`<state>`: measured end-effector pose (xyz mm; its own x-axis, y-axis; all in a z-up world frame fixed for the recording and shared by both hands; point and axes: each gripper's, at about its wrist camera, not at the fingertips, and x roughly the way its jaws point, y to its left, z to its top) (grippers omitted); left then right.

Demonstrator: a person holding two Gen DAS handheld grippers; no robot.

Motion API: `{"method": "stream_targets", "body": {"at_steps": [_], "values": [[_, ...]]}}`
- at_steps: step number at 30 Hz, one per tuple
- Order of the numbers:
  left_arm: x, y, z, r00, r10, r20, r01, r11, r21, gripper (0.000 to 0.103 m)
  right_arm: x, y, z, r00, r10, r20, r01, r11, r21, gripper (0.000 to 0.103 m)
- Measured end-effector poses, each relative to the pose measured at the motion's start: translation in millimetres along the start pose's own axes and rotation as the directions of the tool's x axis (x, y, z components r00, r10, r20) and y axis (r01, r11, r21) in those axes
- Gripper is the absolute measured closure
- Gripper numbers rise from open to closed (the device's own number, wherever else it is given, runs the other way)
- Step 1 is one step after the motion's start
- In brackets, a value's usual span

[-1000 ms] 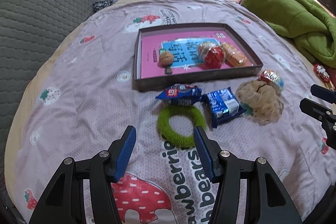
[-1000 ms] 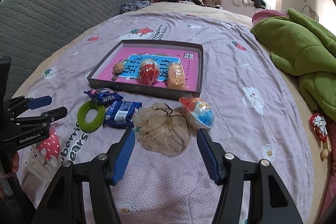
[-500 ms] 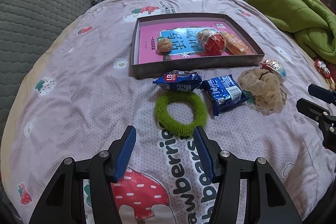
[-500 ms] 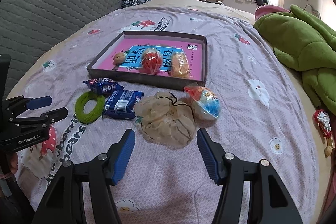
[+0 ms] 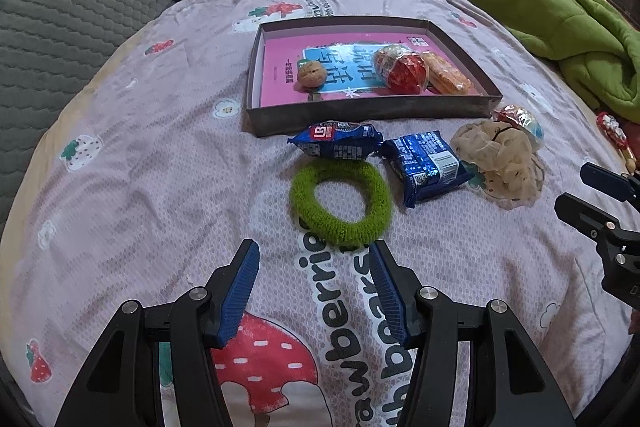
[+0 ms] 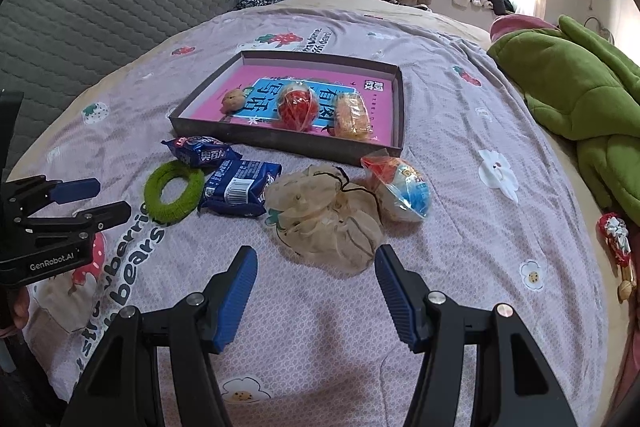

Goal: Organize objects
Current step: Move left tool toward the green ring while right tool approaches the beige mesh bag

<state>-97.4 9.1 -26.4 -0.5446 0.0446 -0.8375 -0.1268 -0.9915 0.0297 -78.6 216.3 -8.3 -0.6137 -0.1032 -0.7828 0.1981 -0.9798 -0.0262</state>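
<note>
The left gripper (image 6: 86, 201) reads "GenRobot.AI". The bedsheet (image 5: 160, 187) reads "berries" and "bears". Both the left and the right gripper (image 6: 316, 263) gape, empty.

Left gripper (image 5: 312, 263): matte black frame, two angled arms, each ending in a blue ribbed pad (image 5: 239, 291). Round silver screw heads (image 5: 198, 293) sit on each arm, two per side. Triangular cut-outs show in the outer arms near the bottom edge.

Right gripper (image 6: 316, 267): same build, black arms, blue ribbed pads (image 6: 236, 293), silver screws (image 6: 434, 297).

Seen from the right wrist view, the left gripper's side carries white lettering "GenRobot.AI" (image 6: 51, 262) on a black block, with small screws above it.
</note>
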Motion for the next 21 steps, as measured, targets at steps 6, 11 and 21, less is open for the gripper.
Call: {"method": "stream_targets", "body": {"at_steps": [6, 11, 21], "values": [[6.4, 7.0, -1.1, 1.0, -0.022, -0.003, 0.022, 0.999, -0.028, 0.044, 5.8, 4.7, -0.9, 1.0, -0.013, 0.01, 0.014, 1.0, -0.023, 0.042], [13.9, 13.2, 1.9, 0.999, -0.035, -0.005, 0.035, 0.998, -0.053, 0.044, 19.6, 9.8, -0.7, 1.0, -0.028, 0.007, 0.028, 0.998, -0.051, 0.042], [36.7, 14.0, 11.6, 0.999, -0.037, -0.021, 0.036, 0.997, -0.07, 0.044, 41.8, 13.0, -0.2, 0.998, -0.062, 0.016, 0.063, 0.995, -0.079, 0.042]]}}
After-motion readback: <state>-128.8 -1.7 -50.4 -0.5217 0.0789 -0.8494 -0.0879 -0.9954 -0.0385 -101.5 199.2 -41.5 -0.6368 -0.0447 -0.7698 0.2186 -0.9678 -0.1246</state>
